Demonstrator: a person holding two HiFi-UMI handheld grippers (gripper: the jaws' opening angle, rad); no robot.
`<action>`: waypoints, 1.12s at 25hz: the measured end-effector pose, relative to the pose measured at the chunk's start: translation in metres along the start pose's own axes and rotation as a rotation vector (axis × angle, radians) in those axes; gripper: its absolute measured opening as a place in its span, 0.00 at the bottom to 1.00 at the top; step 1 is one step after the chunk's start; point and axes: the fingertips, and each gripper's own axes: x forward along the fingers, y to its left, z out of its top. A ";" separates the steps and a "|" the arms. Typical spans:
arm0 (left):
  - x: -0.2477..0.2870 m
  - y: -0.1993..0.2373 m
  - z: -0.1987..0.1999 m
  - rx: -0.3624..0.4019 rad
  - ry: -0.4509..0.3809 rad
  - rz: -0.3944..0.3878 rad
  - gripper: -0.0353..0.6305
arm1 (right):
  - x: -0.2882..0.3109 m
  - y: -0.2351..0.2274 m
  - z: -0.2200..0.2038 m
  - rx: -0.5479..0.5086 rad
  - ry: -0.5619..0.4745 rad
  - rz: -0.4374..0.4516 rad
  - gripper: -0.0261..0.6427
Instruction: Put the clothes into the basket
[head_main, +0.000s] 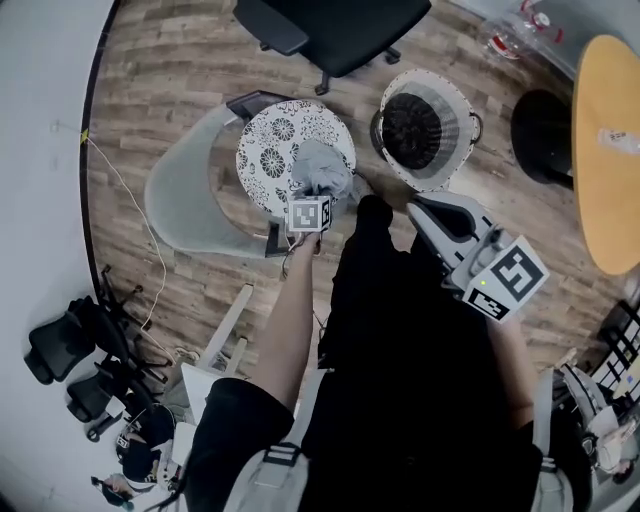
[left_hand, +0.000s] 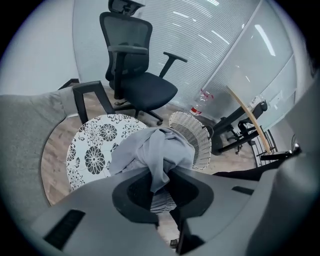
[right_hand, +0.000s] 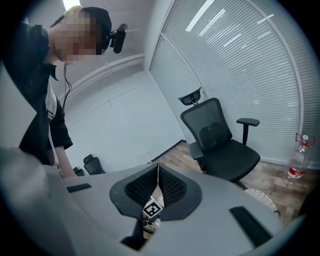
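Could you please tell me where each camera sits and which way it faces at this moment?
Left gripper view: rides on the left gripper, looking along jaws clamped on a grey garment towards the basket and office chair.
Right gripper view: rides on the right gripper, facing nearly level at the office chair; its closed jaws and the person's torso show.
Head view: on the person's head, looking steeply down; both grippers and the left forearm show.
Shared: all three show the office chair.

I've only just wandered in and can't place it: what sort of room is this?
Most likely an office or meeting room. A black swivel office chair stands on wood-look flooring, a wall of slatted blinds runs behind it, and a rounded wooden table sits to one side.
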 end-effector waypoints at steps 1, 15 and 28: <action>-0.004 -0.005 0.002 0.004 -0.011 -0.005 0.16 | -0.003 -0.001 0.001 -0.002 -0.007 -0.004 0.06; -0.062 -0.068 0.049 0.155 -0.178 -0.056 0.16 | -0.030 -0.019 0.013 -0.023 -0.071 -0.078 0.06; -0.121 -0.115 0.109 0.366 -0.341 -0.109 0.16 | -0.059 -0.049 0.016 -0.002 -0.116 -0.226 0.06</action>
